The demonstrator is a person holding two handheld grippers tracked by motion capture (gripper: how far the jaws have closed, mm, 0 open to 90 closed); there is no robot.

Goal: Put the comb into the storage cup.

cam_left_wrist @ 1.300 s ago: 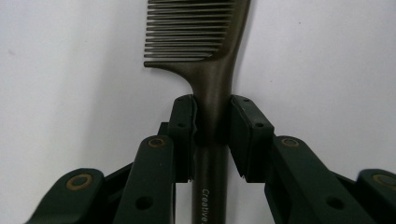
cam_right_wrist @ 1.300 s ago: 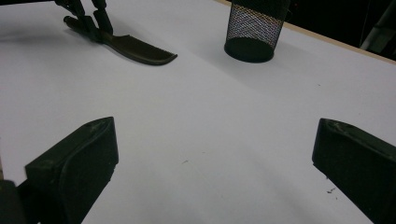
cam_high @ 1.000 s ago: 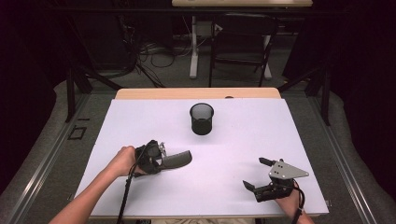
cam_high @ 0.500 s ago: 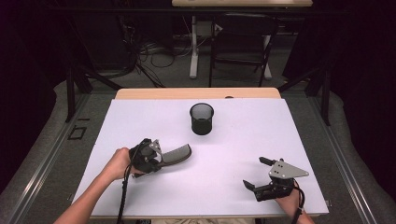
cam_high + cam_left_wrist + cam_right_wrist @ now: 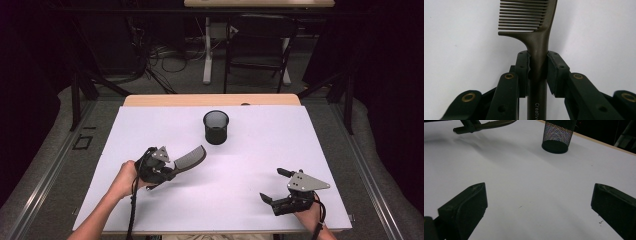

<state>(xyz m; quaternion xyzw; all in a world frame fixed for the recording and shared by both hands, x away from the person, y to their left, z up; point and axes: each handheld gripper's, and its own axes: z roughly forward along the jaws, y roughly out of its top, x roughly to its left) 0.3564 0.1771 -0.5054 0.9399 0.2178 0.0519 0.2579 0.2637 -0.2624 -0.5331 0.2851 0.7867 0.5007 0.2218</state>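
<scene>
The comb [image 5: 534, 37] sits clamped by its handle between the fingers [image 5: 522, 70] of my left gripper [image 5: 170, 167]; in the left gripper view the pads press on both sides of the handle just below where the teeth begin, and the teeth run away from me along one edge. Pale lettering is printed on the handle lower down, too cut off to read in full. In the high view the comb juts out from my left gripper toward the mesh cup [image 5: 216, 127], its toothed end tilted upward and clear of the white counter [image 5: 250, 165], short of the cup and to its near left. My left hand [image 5: 127, 177] grips the tool from behind, and its cable trails back along my forearm.

The mesh cup stands upright on the counter, dark and open-topped, nearer the far edge than the near one. The right gripper view shows it up ahead, with the comb off to the cup's left.

My right gripper [image 5: 275, 187] rests low over the counter, well apart from the cup on its near right side, held in my right hand [image 5: 307, 215]. Its fingers [image 5: 466, 205] are spread wide with bare counter between them, gripping nothing.
</scene>
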